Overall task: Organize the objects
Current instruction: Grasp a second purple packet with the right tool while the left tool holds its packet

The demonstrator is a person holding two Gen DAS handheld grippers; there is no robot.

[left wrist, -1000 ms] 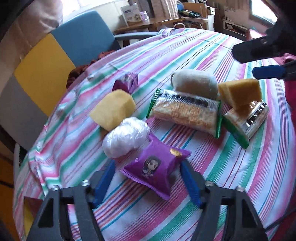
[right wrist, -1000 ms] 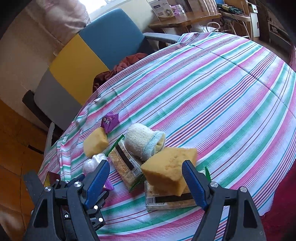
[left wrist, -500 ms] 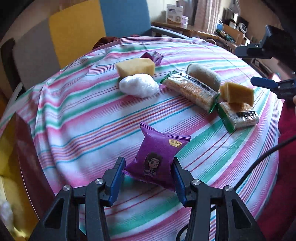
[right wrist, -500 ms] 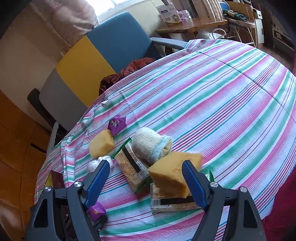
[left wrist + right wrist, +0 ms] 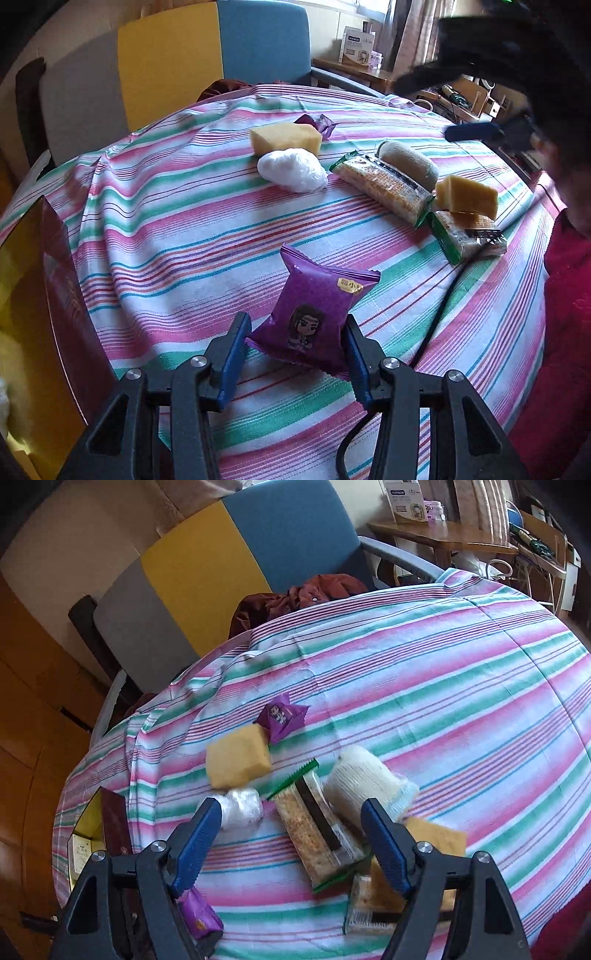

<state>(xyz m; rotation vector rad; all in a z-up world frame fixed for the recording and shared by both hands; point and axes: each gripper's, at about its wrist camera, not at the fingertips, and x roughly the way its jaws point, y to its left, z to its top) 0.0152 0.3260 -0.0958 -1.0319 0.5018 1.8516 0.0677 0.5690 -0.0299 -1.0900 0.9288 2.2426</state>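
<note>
The purple snack packet (image 5: 314,317) is pinched between the narrowed blue fingers of the left claw (image 5: 295,343), above the striped table (image 5: 166,236) near its edge. Beyond lie sponges, cracker packs and a white wad. The right claw (image 5: 291,834) hangs wide, empty, having just closed slightly.

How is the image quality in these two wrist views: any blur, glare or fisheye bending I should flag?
Left wrist view: sharp on the purple cartoon snack packet in the left claw; the other claw at top right is dark and smeared; striped tablecloth bulges from fisheye. Right wrist view: motion blur on the yellow sponge block and white knitted roll; black vignette in the corners.
</note>
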